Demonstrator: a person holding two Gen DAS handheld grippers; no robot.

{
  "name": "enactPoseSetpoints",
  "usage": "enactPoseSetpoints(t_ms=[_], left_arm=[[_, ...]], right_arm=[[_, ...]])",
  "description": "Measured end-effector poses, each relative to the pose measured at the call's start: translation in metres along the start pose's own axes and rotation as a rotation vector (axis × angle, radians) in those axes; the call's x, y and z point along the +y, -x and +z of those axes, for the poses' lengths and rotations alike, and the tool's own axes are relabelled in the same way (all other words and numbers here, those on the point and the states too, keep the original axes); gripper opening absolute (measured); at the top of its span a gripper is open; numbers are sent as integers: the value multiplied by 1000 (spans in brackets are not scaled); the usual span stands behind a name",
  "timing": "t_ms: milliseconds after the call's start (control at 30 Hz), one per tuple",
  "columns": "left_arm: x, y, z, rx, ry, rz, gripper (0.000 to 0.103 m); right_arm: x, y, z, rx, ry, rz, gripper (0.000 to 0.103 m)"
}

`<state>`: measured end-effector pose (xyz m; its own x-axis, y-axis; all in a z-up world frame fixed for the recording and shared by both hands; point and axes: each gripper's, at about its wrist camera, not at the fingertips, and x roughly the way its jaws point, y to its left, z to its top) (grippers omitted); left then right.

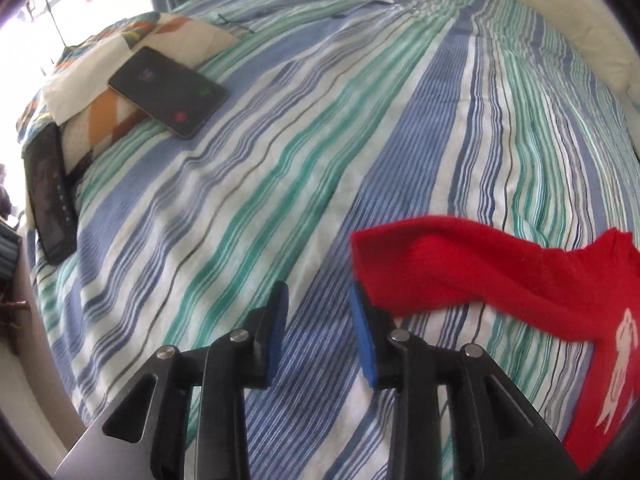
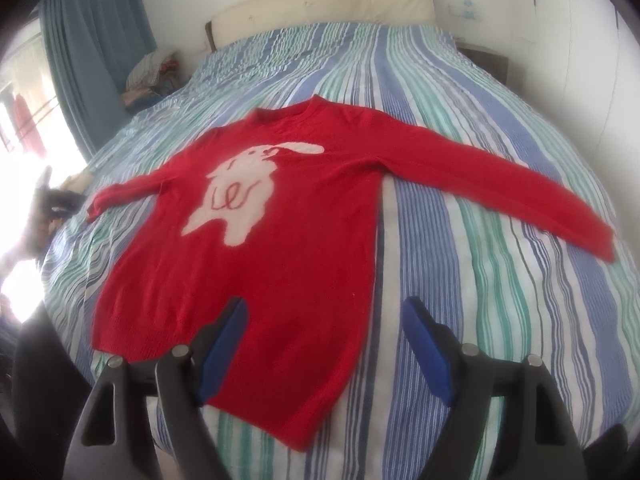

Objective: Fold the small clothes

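Both tongs hold nothing. Right tongs (image 2: 324,344) stand spread wide just above the lower hem of the red sweater (image 2: 280,216), one blue pad over the knit and the other over bare striped bed cover (image 2: 460,240). Left tongs (image 1: 318,332) stand at a narrower gap, pads parted, right next to the cuff end of the near sleeve (image 1: 420,256); whether the pad touches the cuff I cannot tell.

Spread face-up in the middle of the bed, the sweater lies neck toward the headboard (image 2: 320,4), hem toward the right camera, both long sleeves stretched out to the sides. It looks like a soft, limp knit: light, with no stiffness, likely to drape and sag wherever it is lifted, and slightly grippy against the cotton cover, so it should drag rather than slide. Nothing about it seems fragile, though a loose knit can stretch if pulled by one point. Sensible holds, I judge, are the cuff for the left tongs and the hem corner or the other cuff (image 2: 600,244) for the right, pinching the doubled edge rather than a single layer.

Its colour is a plain bright red, with a ribbed round collar (image 2: 288,110) and a cream rabbit-like figure (image 2: 244,188) on the chest, marked with thin red lines.

A phone (image 1: 168,90) and a dark tablet (image 1: 50,192) lie well apart from it, near the bed's edge.
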<state>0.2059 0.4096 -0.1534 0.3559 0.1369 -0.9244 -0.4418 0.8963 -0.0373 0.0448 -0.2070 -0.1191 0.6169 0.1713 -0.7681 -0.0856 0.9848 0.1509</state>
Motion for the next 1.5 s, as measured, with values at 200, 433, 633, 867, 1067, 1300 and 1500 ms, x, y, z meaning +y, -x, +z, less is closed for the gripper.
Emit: enactPoseSetpoints(t_ms=[200,433,633,867,1067,1300,1500], left_arm=[[-27,-31,-8,-28,28,-101,40],[-10,-18,2,-66,152,-182,2],[0,7,2,81,-39,-74,2],[-47,19,-21,-14,-152,83,29],[-166,90,-98,-321,-535,-253,102],[-261,7,-168,-206,-1133,-201,103],[-241,-15,-130,-35,-938,-476,103]], right_arm=[[16,-7,3,17,26,23,78],[42,2,12,-12,102,26,78],[47,4,5,-3,122,24,78],[42,-10,8,31,61,49,78],[39,-2,5,-1,95,-41,88],[41,-25,6,65,96,-78,88],[55,-33,9,95,129,-95,88]])
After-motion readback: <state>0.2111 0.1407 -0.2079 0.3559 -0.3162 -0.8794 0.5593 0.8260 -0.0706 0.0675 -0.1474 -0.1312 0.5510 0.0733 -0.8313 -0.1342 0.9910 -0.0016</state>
